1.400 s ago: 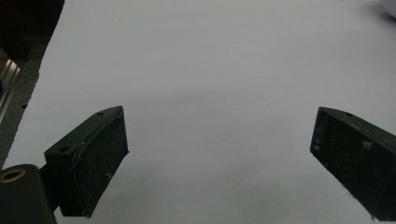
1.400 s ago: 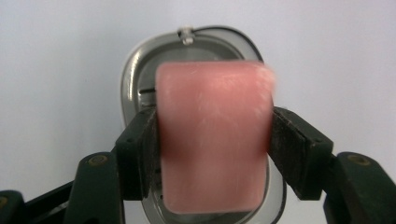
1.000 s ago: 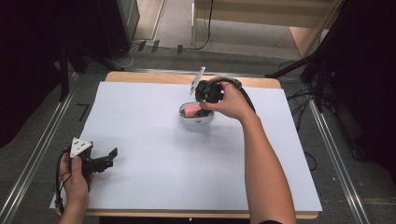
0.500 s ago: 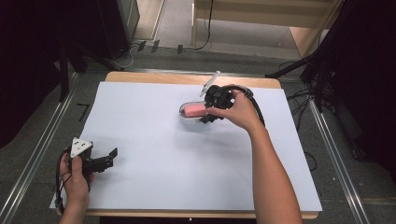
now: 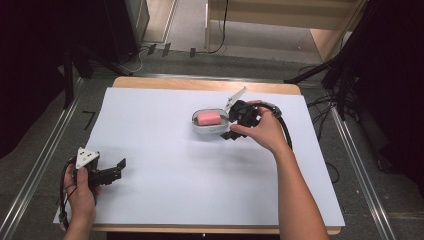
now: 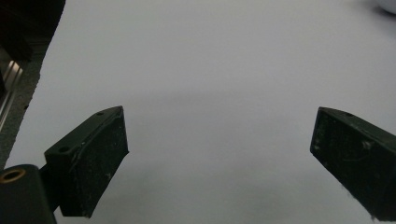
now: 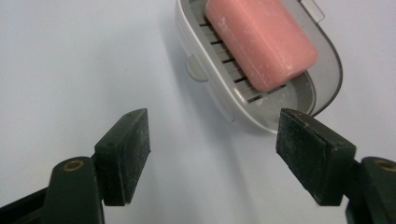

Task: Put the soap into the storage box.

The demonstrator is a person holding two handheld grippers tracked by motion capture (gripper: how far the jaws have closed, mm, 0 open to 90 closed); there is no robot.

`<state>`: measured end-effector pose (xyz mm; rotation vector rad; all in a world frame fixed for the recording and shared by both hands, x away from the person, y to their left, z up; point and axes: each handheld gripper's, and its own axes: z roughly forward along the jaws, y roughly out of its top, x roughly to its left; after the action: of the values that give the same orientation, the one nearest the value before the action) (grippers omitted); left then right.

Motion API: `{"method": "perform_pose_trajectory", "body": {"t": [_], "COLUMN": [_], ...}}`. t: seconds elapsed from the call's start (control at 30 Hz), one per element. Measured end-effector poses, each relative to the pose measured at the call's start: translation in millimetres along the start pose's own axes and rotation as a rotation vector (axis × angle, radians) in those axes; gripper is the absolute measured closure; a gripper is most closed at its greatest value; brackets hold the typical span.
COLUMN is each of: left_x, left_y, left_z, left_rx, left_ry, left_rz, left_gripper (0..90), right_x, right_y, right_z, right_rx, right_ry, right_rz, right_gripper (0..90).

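A pink soap bar [image 5: 208, 118] lies in a grey oval soap dish [image 5: 210, 131] on the white sheet, right of the middle. My right gripper [image 5: 231, 128] sits just right of the dish, pointing at it. In the right gripper view, the soap bar [image 7: 261, 42] rests on the ribbed dish [image 7: 219, 93] ahead of my right gripper [image 7: 212, 156]. Its jaws have just been opening, with only bare sheet between them. My left gripper [image 5: 118, 167] rests near the front left corner. The left gripper view shows my left gripper [image 6: 219, 163] wide open over blank sheet.
The white sheet [image 5: 165, 180] covers most of the wooden table [image 5: 200, 84]. Metal rails [image 5: 40, 170] run along both sides, with black cables [image 5: 320, 105] on the floor to the right. A black cable loops from the right gripper over the wrist.
My right gripper has drawn back to the right, off the dish, and its jaws have parted. The soap bar now lies uncovered in the dish. The left hand has stayed put.
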<state>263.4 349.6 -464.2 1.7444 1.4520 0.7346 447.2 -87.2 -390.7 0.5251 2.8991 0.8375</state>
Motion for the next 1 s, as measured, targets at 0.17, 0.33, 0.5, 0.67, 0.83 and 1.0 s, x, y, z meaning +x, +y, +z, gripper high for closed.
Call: {"method": "perform_pose_trajectory", "body": {"t": [0.17, 0.33, 0.5, 0.67, 0.83, 1.0], "left_x": [-0.1, -0.2, -0.2, -0.2, -0.1, -0.2], "left_y": [0.0, 0.0, -0.1, 0.0, 0.0, -0.1], "left_z": [0.0, 0.1, 0.2, 0.0, -0.1, 0.1], "left_rx": [0.0, -0.001, -0.001, -0.001, 0.001, -0.001], "left_ry": [0.0, -0.001, -0.001, -0.001, -0.001, -0.001], "left_rz": [0.0, 0.001, 0.004, 0.002, 0.003, 0.004], "left_gripper": [4.6, 4.6, 4.6, 4.6, 4.7, 4.6], "right_x": [4.1, 9.1, 14.3, 19.2, 25.3, 32.1], "right_y": [-15.0, -27.7, -38.5, -49.2, -60.8, -72.1], "right_z": [1.1, 2.1, 1.8, 1.0, 3.0, 0.5], "right_rx": [-0.03, -0.045, -0.072, -0.089, -0.103, -0.137], "right_ry": [0.003, 0.003, -0.005, 0.011, 0.0, -0.029], "right_rz": [0.03, 0.065, 0.095, 0.126, 0.12, 0.135], "right_gripper": [26.4, 25.8, 24.2, 24.5, 24.1, 23.2]}}
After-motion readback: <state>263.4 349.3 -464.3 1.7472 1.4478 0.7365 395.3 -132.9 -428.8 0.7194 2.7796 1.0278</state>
